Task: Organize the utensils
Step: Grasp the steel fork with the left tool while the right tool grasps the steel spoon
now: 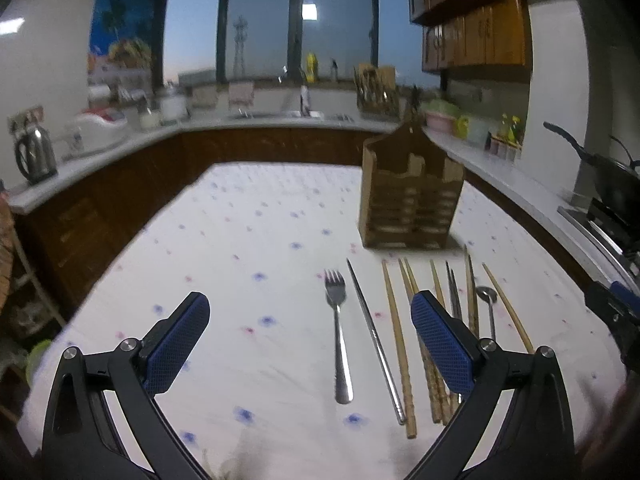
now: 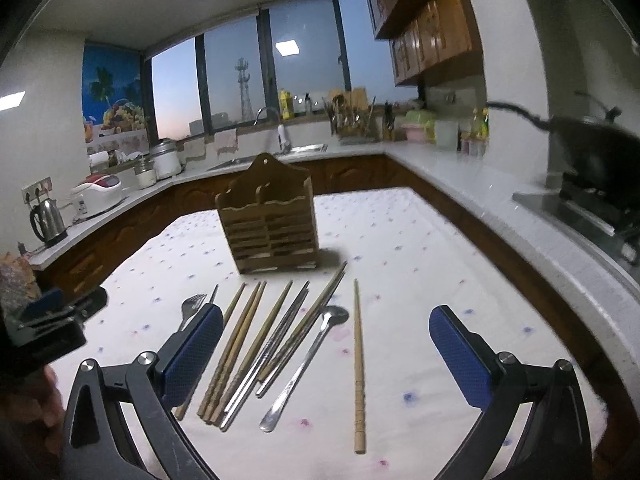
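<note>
Left gripper [image 1: 310, 332], right gripper [image 2: 326, 342] — jaws apart, empty. Fork [image 1: 338, 332], spoon [image 2: 308, 360], chopsticks [image 2: 359, 364] near table's [image 2: 420, 240] front edge; wooden holder [image 2: 272, 226] behind — seemingly empty.

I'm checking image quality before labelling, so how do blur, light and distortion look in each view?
Left wrist view: dim, with the slatted wooden utensil holder and the counters soft with blur. Right wrist view: steel spoon sharper, black wok smeared. Both: fisheye bends the edges.

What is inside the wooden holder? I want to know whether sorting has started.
Nothing pokes above the wooden holder's rim in either view; the slatted front hides its compartment floors. Fork, spoon and chopsticks lie on the tablecloth.
</note>
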### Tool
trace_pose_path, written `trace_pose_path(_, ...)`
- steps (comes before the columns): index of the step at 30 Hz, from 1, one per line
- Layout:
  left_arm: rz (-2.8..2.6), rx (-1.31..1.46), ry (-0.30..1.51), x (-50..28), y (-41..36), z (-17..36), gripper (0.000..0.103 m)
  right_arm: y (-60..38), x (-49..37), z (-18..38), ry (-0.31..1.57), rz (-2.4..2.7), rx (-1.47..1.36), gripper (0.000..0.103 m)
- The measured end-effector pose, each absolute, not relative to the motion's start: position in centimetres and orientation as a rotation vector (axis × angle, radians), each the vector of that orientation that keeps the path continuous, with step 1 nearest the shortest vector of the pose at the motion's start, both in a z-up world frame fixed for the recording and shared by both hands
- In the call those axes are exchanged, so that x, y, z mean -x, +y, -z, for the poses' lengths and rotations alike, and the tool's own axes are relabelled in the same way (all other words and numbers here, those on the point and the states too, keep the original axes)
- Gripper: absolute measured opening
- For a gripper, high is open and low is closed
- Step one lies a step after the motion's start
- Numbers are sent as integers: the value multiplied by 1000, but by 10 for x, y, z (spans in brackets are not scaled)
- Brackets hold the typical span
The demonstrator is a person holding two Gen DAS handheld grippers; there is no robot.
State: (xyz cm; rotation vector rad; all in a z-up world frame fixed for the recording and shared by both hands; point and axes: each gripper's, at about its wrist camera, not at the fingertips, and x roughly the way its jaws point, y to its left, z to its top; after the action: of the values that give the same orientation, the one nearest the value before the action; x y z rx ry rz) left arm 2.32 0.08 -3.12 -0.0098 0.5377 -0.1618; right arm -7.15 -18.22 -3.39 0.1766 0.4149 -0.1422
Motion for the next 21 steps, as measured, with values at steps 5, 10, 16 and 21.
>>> trace_pose_path(5, 244, 44, 677, -56, -3, 47, 73, -186, 50, 39, 498, 98, -216, 81)
trace_pose_path(10, 320, 60, 807, -93, -11, 66, 46, -190, 12, 61, 657, 47, -285, 51)
trace_pose_path(16, 378, 15, 926, -131, -27, 90, 28, -199, -28, 94, 819, 31, -360, 27)
trace_pose_path(21, 386, 3, 994, -155, -35, 109, 21, -206, -50, 110, 891, 53, -381, 25)
